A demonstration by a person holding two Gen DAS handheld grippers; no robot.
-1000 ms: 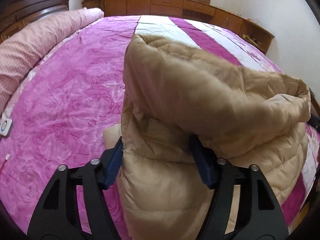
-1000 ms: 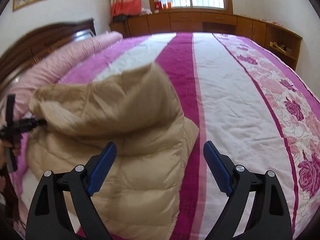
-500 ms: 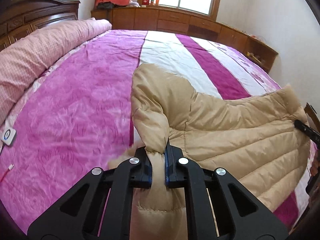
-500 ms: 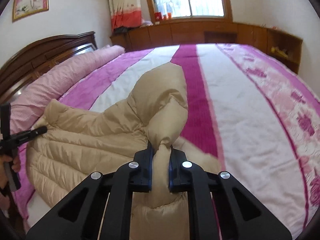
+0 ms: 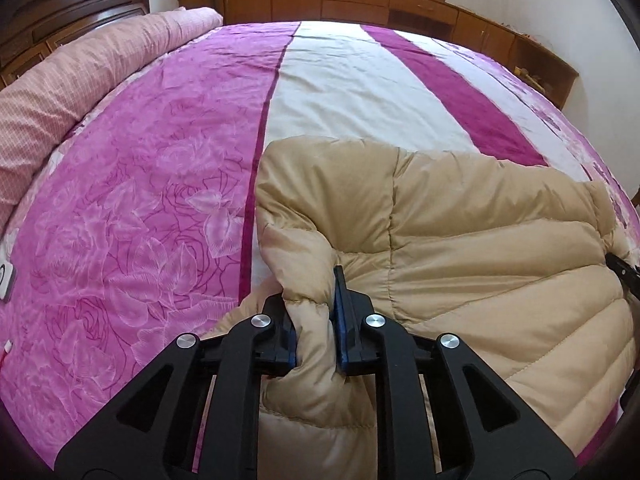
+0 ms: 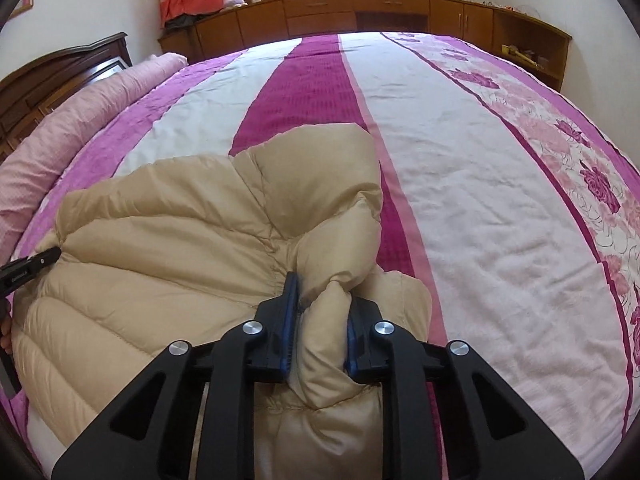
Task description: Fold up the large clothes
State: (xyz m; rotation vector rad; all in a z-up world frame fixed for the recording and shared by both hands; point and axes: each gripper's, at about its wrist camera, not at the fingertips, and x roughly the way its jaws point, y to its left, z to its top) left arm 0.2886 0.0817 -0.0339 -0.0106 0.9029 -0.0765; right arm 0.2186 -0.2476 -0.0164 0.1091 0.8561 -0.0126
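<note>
Left gripper [image 5: 316,320]: jaws, just eased slightly wider, pinch a bunched fold of the tan quilted puffer jacket [image 5: 460,248] at 6 o'clock. Right gripper [image 6: 318,328]: likewise clamped on a padded fold at the jacket's other edge. Jacket lies puffy and creased on the near bedspread [image 6: 460,200]; striped magenta, white, floral fabric stretches bare toward 12 o'clock. Rolled pink quilt [image 5: 80,76] at 10 o'clock. Wooden cabinets [image 6: 360,8] along the far wall.
</note>
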